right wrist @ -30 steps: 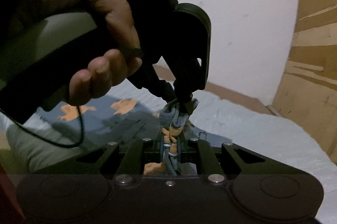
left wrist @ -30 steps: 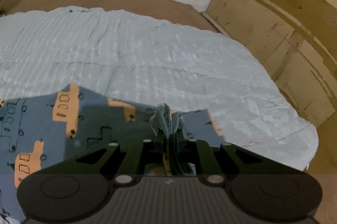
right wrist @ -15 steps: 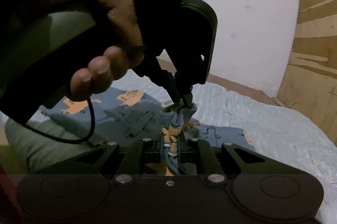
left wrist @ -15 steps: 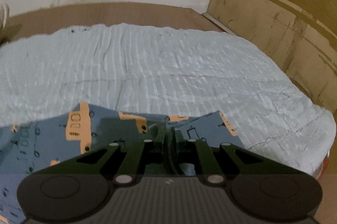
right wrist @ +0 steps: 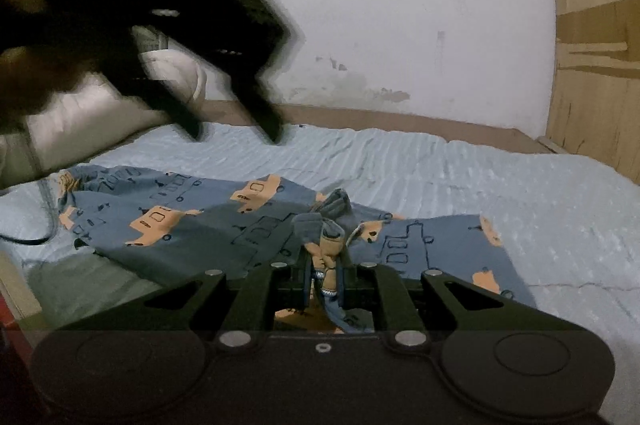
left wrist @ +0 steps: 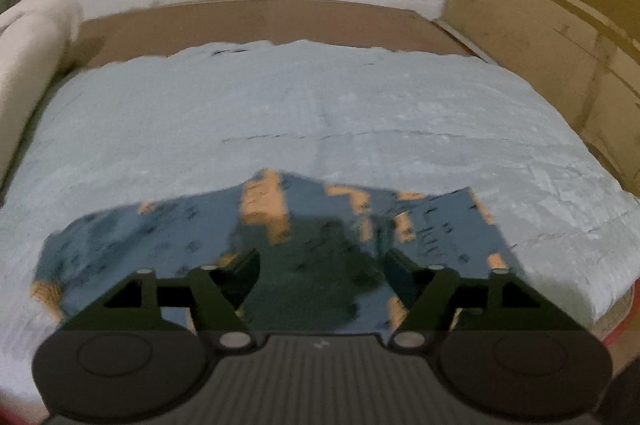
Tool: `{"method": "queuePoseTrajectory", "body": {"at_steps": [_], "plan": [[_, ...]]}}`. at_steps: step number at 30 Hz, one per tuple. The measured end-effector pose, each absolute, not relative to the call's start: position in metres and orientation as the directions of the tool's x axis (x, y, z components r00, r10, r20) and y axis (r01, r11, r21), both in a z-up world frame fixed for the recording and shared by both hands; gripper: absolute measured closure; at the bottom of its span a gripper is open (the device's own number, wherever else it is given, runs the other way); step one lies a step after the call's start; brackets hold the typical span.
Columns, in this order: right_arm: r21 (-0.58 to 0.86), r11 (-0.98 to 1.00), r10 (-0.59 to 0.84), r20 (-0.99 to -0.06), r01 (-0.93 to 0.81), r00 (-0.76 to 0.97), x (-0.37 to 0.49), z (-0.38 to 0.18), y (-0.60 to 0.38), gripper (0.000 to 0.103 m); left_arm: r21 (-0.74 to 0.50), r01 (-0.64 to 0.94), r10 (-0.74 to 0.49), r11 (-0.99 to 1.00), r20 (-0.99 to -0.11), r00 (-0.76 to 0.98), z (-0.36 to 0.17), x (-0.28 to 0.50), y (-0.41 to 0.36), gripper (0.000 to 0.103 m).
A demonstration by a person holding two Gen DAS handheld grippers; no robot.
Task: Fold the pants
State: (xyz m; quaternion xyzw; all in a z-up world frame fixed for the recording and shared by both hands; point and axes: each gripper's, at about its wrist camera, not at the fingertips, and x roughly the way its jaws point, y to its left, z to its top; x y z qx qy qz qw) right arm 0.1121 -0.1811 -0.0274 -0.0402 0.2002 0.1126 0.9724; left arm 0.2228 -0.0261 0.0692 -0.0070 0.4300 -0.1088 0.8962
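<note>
Blue pants [right wrist: 168, 213] printed with orange vehicles lie spread on a pale blue bedsheet [right wrist: 460, 177]. My right gripper [right wrist: 325, 265] is shut on a bunched edge of the pants near the bed's front. In the left wrist view the pants [left wrist: 192, 245] lie flat below my left gripper [left wrist: 322, 261], whose jaws are opening wide with nothing between them. From the right wrist view the left gripper [right wrist: 236, 135] appears blurred, lifted above the pants, held by a hand [right wrist: 16, 25].
A cream pillow [left wrist: 28, 37] lies at the bed's left end. A brown bed frame [left wrist: 260, 17] borders a white wall. Wooden panelling [left wrist: 560, 25] stands to the right. A dark cable [right wrist: 44, 209] hangs at the left edge.
My left gripper let go of the bunched pants edge, opened wide and rose away from the cloth. The right gripper kept its hold on the pants.
</note>
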Motion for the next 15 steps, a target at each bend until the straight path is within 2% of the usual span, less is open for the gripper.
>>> {"method": "queuePoseTrajectory", "body": {"at_steps": [1, 5, 9, 15], "plan": [[-0.030, 0.972, 0.203, -0.398, -0.234, 0.895, 0.114, -0.028, -0.181, 0.091, -0.115, 0.174, -0.199, 0.978, -0.769, 0.608, 0.068, 0.218, -0.016, 0.020], [-0.043, 0.972, 0.196, -0.396, -0.231, 0.897, 0.114, -0.034, -0.177, 0.091, -0.208, 0.124, -0.240, 0.970, -0.760, 0.604, 0.049, 0.215, 0.006, 0.020], [-0.070, 0.971, 0.186, -0.388, -0.230, 0.902, 0.114, -0.042, -0.173, 0.091, -0.357, 0.136, -0.366, 0.924, -0.726, 0.582, 0.023, 0.226, 0.005, 0.020], [-0.041, 0.975, 0.193, -0.348, -0.220, 0.918, 0.111, -0.050, -0.178, 0.091, -0.482, 0.182, -0.498, 0.857, -0.686, 0.530, -0.005, 0.248, -0.021, 0.022]]}}
